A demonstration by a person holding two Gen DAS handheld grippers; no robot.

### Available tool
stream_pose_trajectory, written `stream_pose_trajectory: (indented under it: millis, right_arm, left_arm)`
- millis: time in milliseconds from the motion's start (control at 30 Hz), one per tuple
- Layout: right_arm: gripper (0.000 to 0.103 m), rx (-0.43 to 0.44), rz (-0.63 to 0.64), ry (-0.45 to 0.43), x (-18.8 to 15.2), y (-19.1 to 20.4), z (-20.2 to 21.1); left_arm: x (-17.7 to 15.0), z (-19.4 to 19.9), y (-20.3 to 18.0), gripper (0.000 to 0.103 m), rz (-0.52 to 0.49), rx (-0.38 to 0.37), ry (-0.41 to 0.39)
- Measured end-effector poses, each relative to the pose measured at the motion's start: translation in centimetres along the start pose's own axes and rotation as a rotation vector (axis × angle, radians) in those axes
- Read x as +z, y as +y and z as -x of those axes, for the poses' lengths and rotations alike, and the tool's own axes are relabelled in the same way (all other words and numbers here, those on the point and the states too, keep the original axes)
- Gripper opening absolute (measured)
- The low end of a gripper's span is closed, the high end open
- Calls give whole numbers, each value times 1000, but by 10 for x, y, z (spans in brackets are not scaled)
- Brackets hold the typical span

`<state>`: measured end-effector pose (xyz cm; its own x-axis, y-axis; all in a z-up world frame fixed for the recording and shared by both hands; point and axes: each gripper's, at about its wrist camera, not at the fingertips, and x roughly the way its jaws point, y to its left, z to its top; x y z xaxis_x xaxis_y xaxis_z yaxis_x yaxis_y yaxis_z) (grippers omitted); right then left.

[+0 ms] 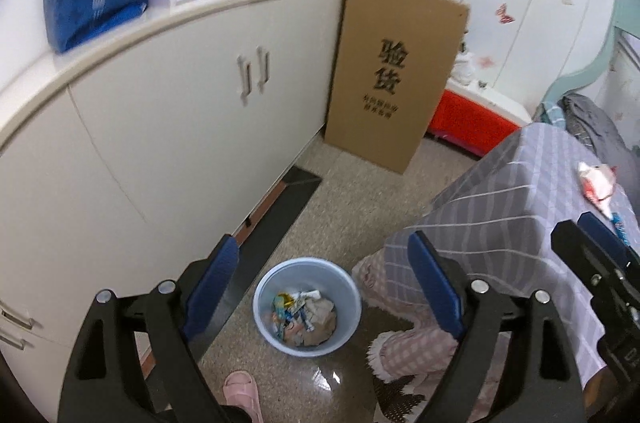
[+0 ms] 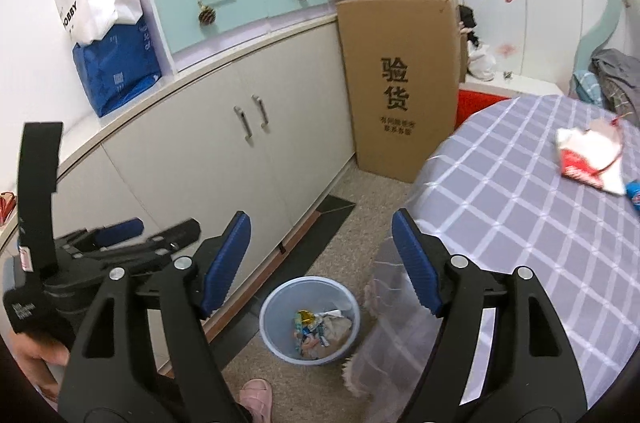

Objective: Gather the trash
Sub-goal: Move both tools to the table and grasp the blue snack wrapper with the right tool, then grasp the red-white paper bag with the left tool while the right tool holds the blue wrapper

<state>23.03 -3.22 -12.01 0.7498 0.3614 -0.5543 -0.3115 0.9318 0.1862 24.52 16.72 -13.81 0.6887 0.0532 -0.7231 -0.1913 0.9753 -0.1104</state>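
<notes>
the left gripper (image 1: pixel 322 287) and right gripper (image 2: pixel 320 263) both hang wide apart and empty above the blue bin (image 2: pixel 272 327) of trash on the floor, while a red-and-white wrapper (image 2: pixel 588 159) lies on the checked tablecloth (image 2: pixel 500 207).

A pale blue round trash bin (image 1: pixel 307 307) stands upright on the speckled floor, at about 6 o'clock in the left wrist view and likewise low at 6 o'clock in the right wrist view (image 2: pixel 310 319). Its mouth is open, and its bottom holds a loose heap of crumpled wrappers (image 1: pixel 304 317), some foil-bright, some brownish paper. On the desk's checked grey cloth (image 2: pixel 520 223), at about 3 o'clock, lies a crumpled red-and-white wrapper (image 2: pixel 588 159), flattened and creased. Just beside it at the frame's edge, a small blue wrapper (image 2: pixel 634 192) shows only in part
</notes>
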Motion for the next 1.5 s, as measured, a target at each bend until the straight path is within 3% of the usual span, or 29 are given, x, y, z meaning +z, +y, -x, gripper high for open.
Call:
stream_pose_trajectory:
  millis: [233,367,533,667,900,933,967,1067,1133,1300,1500]
  right_arm:
    - [72,-93,-52,-19,4,-77,46]
    - [72,-196,-72,-15,2,-132,68]
    - [72,-359,-106,59,-2,-213,80]
    - [72,-420,-142,129,-10,-268,74]
    - [68,-339,-147,233,-13,-308,42]
    - [64,-338,-142,246,-12,-311,38]
    - [52,-338,-127,245,-9,-310,38]
    - [47,-325,-130,250,-6,-320,36]
    - [37,-333,-143,241,-4,-331,37]
    - [35,-308,-230,200,-4,-355,43]
    - [35,-277,-272,181,-3,-365,49]
  left_arm:
    - [6,19,-61,85,-81,-88,-27]
    - [5,22,-103,85,-147,-129,-32]
    - [4,18,-160,85,-259,-146,-42]
    - [5,11,-201,85,-341,-155,-44]
    - [6,-7,-274,85,-483,-200,-34]
    - [6,-9,-285,85,-501,-202,-35]
    - [6,-10,-291,85,-512,-206,-37]
    - [8,-16,-320,85,-556,-231,-43]
    - [12,-20,-334,85,-575,-249,-48]
    - [27,-35,-371,85,-586,-295,-54]
    - [41,-56,-408,85,-605,-430,-15]
